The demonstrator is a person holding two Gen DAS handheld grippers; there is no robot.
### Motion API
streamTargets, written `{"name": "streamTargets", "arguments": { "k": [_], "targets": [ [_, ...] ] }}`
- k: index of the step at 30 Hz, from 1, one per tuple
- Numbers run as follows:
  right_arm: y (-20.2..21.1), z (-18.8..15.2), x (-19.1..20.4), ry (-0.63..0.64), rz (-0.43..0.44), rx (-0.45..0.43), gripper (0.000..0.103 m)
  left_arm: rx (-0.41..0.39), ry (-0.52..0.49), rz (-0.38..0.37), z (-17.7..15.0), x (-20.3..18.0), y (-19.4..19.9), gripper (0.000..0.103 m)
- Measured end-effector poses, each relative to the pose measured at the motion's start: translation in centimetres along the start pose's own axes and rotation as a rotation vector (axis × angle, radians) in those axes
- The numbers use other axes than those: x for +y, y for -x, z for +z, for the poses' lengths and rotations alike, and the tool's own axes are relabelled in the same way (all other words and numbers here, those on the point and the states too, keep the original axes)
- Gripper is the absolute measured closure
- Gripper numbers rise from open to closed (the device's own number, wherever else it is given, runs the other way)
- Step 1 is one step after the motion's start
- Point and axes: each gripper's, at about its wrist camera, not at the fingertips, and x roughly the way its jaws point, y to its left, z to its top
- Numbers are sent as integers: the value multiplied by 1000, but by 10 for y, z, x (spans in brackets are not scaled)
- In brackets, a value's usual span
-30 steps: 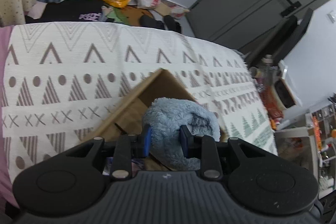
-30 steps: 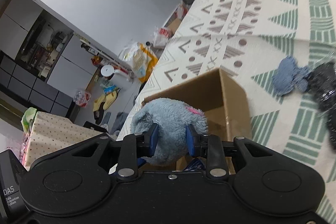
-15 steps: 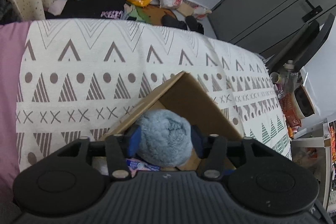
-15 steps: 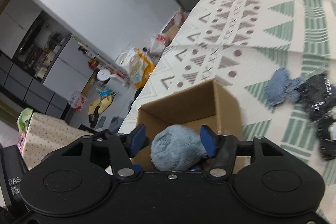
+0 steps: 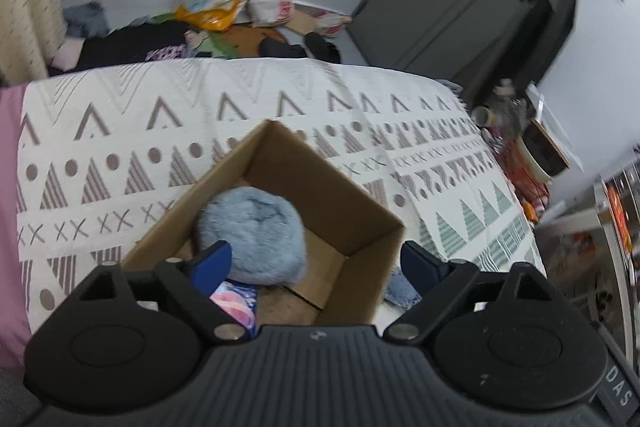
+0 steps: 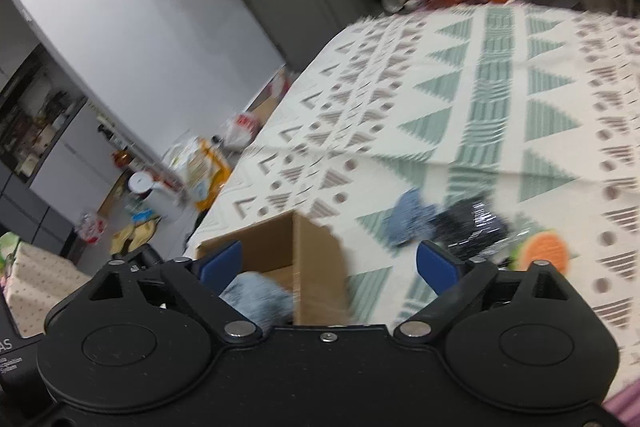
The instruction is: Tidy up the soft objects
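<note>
**A:** Where is the fluffy blue toy [image 5: 250, 235] now?

**B:** It sits inside the cardboard box [image 5: 352, 211], near the left wall. A second ago both grippers were pinching it from 2 sides. Now they have let go.

**A:** So the fingers are open?

**B:** Yes. The left gripper [image 5: 316, 263] has its fingers spread wide, and nothing is between them but the box. The right gripper [image 6: 328, 265] is spread wide too, and holds nothing.

**A:** What does that mean for the job?

**B:** I think this toy is done. More soft things lie on the patterned blanket [image 6: 500, 115]: a blue denim piece [image 6: 410, 217], a dark shiny thing [image 6: 472, 231] touching it, and an orange and green thing [image 6: 540, 251] just beside that.

**A:** What can't you see well?

**B:** The right view is blurry, so I cannot tell what those 3 things are. The orange one is partly hidden behind the right gripper. In the box, a pink and blue thing [image 5: 236, 301] peeks out under the toy, mostly hidden by the left gripper. The box bottom is cut off too.
</note>
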Motion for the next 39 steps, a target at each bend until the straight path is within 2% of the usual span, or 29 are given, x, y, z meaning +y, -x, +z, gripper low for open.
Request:
{"name": "streamTargets", "arguments": {
  "k": [5, 12, 16, 18, 24, 27, 34, 39],
  "targets": [
    [18, 3, -22, -16, -44, -20, 0, -9, -89, -6, -9, -18, 6, 10],
    [43, 5, -51, -40, -61, -20, 0, -27, -166, -3, -21, -38, 18, 6],
    [62, 8, -66, -23, -94, -51, 0, -40, -211, -20, -27, -49, 25, 5],
    [73, 9, -75, -6, -101, -73, 0, -47, -238, -29, -32, -55, 27, 1],
    [93, 14, -103, 33, -128, -93, 0, -11, -323, -61, -49, -76, 27, 1],
    [97, 15, -114, 24, -115, -94, 0, -4, -355, -83, -59, -85, 28, 1],
    [94, 16, -133, -6, -91, -78, 0, 53, -395, -125, -73, -98, 21, 1],
    [84, 13, -145, -13, -66, -58, 0, 78, -447, -121, -86, -111, 14, 1]
  ]
}}
